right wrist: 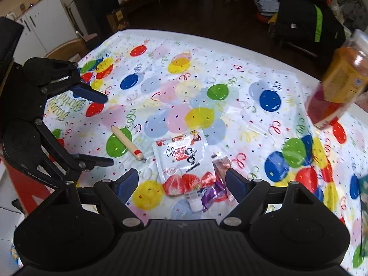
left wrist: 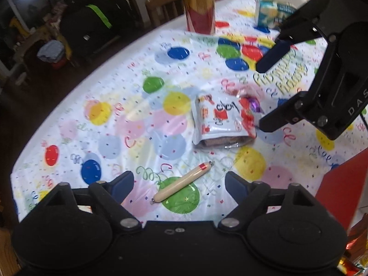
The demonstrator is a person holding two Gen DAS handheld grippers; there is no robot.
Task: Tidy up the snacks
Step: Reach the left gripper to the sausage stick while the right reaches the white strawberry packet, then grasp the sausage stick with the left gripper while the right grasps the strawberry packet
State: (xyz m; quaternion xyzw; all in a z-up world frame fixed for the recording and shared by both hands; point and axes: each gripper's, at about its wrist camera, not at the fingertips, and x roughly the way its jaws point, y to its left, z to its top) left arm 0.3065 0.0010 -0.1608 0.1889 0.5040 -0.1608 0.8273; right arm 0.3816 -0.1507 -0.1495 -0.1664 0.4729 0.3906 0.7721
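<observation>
A white snack pouch (left wrist: pixel 220 119) printed with strawberries lies flat mid-table, with a purple candy wrapper (left wrist: pixel 253 103) at its far end. A beige sausage stick (left wrist: pixel 181 185) with a red band lies between the fingers of my open left gripper (left wrist: pixel 179 184), just above the cloth. My right gripper (left wrist: pixel 264 95) hangs open beside the pouch's far end. In the right wrist view the pouch (right wrist: pixel 184 158) and the purple wrapper (right wrist: pixel 211 193) sit between the fingers of the right gripper (right wrist: pixel 182 179). The sausage stick (right wrist: pixel 127 142) lies to the left, by the open left gripper (right wrist: pixel 104 128).
The balloon-print tablecloth (left wrist: pixel 115 126) covers a round table. A tall orange-and-red canister (left wrist: pixel 200 4) and a blue-white box (left wrist: pixel 271 13) stand at the far side. A red box (left wrist: pixel 342 188) sits at the right edge. Wooden chairs and a dark bag are beyond the table.
</observation>
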